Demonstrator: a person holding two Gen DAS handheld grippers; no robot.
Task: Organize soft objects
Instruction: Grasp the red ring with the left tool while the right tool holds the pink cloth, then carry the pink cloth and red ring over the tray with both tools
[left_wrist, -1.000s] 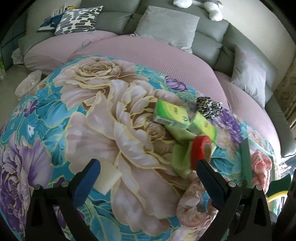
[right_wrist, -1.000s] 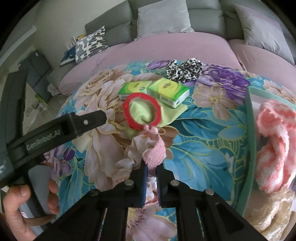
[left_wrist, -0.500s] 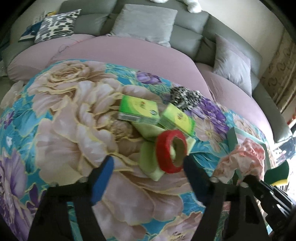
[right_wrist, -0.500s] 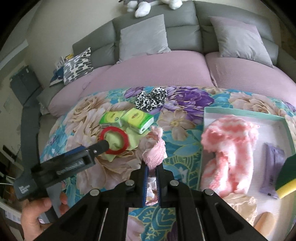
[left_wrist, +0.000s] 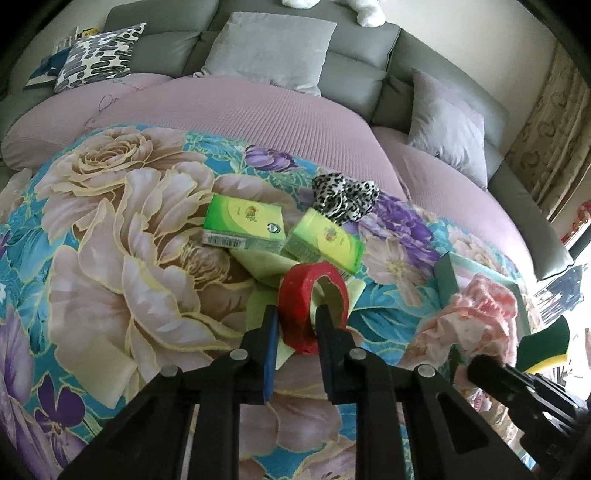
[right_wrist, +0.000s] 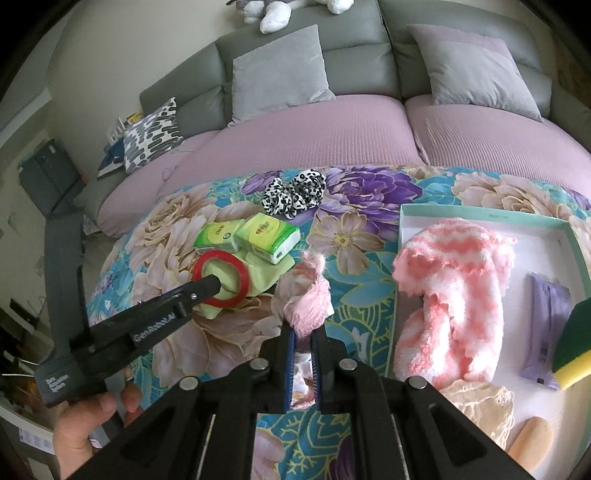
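1. Grey sofa with grey cushions runs along the far wall; a mauve bed cover lies in front of it, and a floral blanket is spread over the near part.
2. Left tongs are closing on a red ring. The ring's near rim stands between the pads, one finger outside it and one inside its hole.
3. Red ring stands tilted on a yellow-green cloth, near the middle of the blanket.
4. Two green tissue packs lie side by side just beyond the ring. A leopard-print scrunchie sits farther back.
5. Right tongs are clamped on a pink cloth, which bunches up above the pads, clear of the blanket.
6. Pale green tray lies on the right. It holds a pink-and-white fuzzy item, a purple packet, a green-and-yellow sponge and a beige lace piece.
7. Bare hand grips the left tool's handle at near left.
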